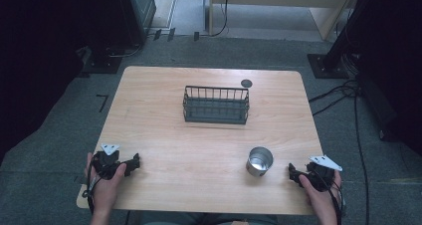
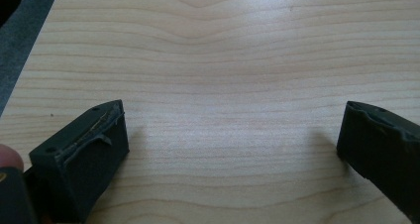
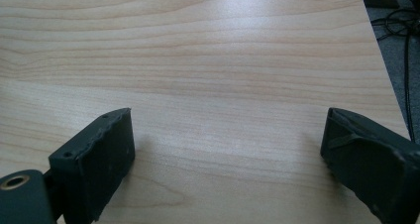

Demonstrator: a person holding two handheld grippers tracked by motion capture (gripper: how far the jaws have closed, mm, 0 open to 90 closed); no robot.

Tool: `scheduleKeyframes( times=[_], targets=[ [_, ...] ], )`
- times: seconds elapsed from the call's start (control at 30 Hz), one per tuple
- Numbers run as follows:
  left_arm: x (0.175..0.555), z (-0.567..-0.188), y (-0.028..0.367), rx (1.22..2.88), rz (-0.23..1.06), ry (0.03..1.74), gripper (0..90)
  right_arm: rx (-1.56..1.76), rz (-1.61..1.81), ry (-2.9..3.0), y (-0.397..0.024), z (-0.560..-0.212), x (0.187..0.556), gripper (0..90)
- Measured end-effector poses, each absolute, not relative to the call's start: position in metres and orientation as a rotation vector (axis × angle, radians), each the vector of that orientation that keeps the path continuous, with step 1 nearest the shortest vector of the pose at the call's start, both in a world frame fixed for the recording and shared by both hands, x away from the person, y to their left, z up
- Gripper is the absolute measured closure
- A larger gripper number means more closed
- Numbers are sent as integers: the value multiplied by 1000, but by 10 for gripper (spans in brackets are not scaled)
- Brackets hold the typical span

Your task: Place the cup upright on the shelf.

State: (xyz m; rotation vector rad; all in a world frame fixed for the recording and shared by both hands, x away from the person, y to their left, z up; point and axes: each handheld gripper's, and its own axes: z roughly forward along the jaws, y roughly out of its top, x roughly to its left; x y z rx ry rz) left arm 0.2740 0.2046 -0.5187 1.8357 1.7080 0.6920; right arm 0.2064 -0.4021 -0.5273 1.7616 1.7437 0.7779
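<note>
Left gripper (image 1: 133, 163) and right gripper (image 1: 292, 173) gaping, empty, near corners; metal cup (image 1: 260, 161) near-right; wire basket (image 1: 216, 105) centre-far.

A light wooden surface (image 1: 149, 130) stands on grey carpet (image 1: 59, 115). A dark wire basket (image 1: 216, 104) sits toward its far middle, with a small dark round disc (image 1: 246, 83) just behind its right end. A shiny metal cup (image 1: 260, 161) stands upright nearer the front right. Black cables (image 1: 348, 93) trail over the floor at right.
</note>
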Motion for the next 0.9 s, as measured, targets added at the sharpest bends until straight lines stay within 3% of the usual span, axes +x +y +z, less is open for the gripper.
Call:
scheduleKeyframes(
  times=[0.43, 0.9],
  targets=[
    [274, -519, 205, 1836, 692, 1708, 0, 1757, 829, 1735, -395, -517, 206, 83],
    [274, -519, 205, 1836, 692, 1708, 0, 1674, 1014, 1696, -374, -469, 204, 37]
  ],
)
